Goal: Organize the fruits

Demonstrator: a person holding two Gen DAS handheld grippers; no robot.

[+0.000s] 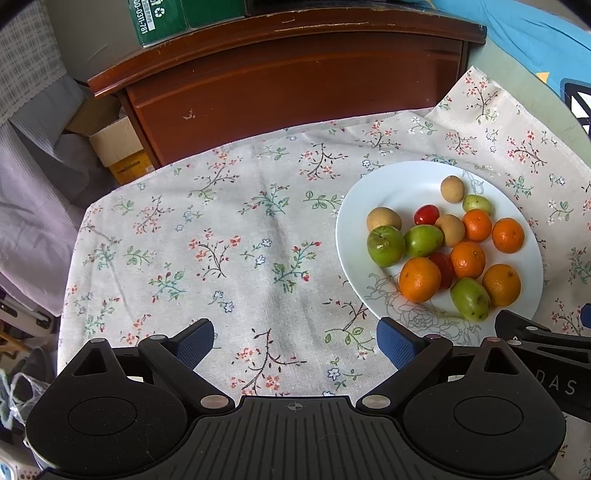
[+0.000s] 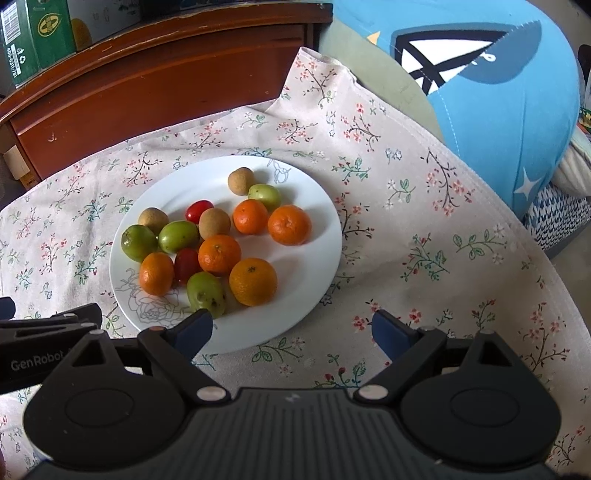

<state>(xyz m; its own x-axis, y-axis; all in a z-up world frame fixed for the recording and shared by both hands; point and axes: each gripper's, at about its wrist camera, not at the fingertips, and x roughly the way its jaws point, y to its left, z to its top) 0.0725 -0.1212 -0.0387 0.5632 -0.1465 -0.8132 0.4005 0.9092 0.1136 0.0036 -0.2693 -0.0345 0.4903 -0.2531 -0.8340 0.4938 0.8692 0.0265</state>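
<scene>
A white plate point(image 1: 388, 184) point(image 2: 314, 236) on a floral tablecloth point(image 1: 221, 240) point(image 2: 424, 221) holds mixed fruit: several oranges point(image 1: 420, 279) point(image 2: 253, 281), several green fruits point(image 1: 385, 246) point(image 2: 205, 294), three brown longans point(image 1: 383, 219) point(image 2: 240, 180) and two red cherry tomatoes point(image 1: 426, 214) point(image 2: 199, 210). My left gripper point(image 1: 295, 341) is open over bare cloth, left of the plate, with nothing between its fingers. My right gripper point(image 2: 293, 328) is open at the plate's near rim, its left pad just in front of a green fruit, holding nothing.
A brown wooden cabinet point(image 1: 295, 81) point(image 2: 147, 81) stands behind the table with a green box point(image 1: 159, 18) point(image 2: 33, 33) on top. A blue cushion point(image 2: 498, 92) lies at the right. A cardboard box point(image 1: 114, 147) and cloth sit beyond the left edge.
</scene>
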